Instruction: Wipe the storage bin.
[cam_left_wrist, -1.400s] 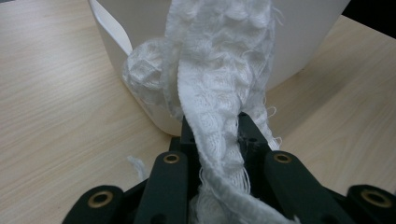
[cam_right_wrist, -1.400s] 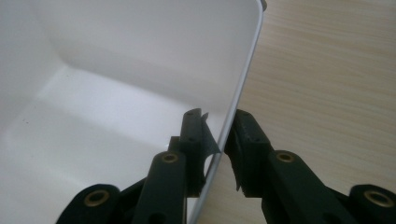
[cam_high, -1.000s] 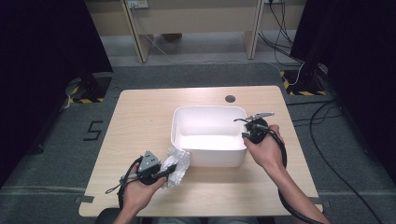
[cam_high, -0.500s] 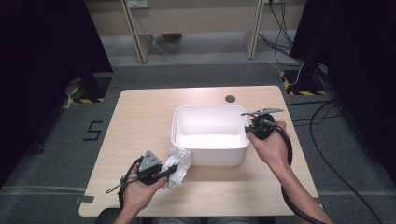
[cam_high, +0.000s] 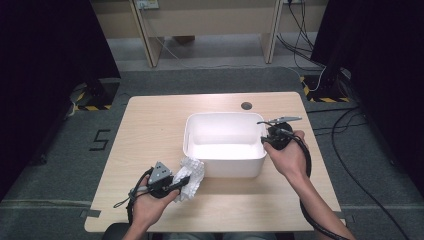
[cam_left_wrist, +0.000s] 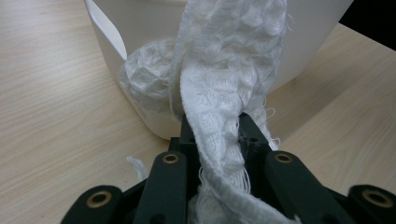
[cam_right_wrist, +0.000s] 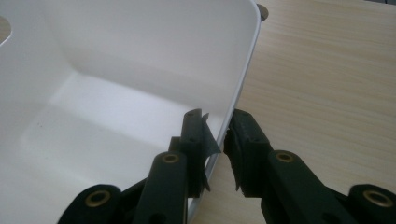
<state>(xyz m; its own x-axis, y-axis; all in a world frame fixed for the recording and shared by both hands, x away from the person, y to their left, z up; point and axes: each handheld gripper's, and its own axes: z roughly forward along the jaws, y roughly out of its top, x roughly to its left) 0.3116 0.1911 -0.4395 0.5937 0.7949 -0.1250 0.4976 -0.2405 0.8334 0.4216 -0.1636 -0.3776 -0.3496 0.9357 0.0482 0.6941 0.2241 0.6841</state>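
One sign can be read: a black numeral "5" (cam_high: 100, 140) marked on the grey floor (cam_high: 60, 165), just off the left edge of the wooden table (cam_high: 150, 130), level with the white tub's near rim. No other lettering is legible.

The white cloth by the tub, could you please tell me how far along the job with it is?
Done: the left gripper is shut on the white cloth, and the right gripper has its jaws astride the right wall of the white tub, one inside and one outside. In hand: the cloth sits bunched on the table against the tub's front left corner. Left: the tub is empty, so the cloth probably goes in next.
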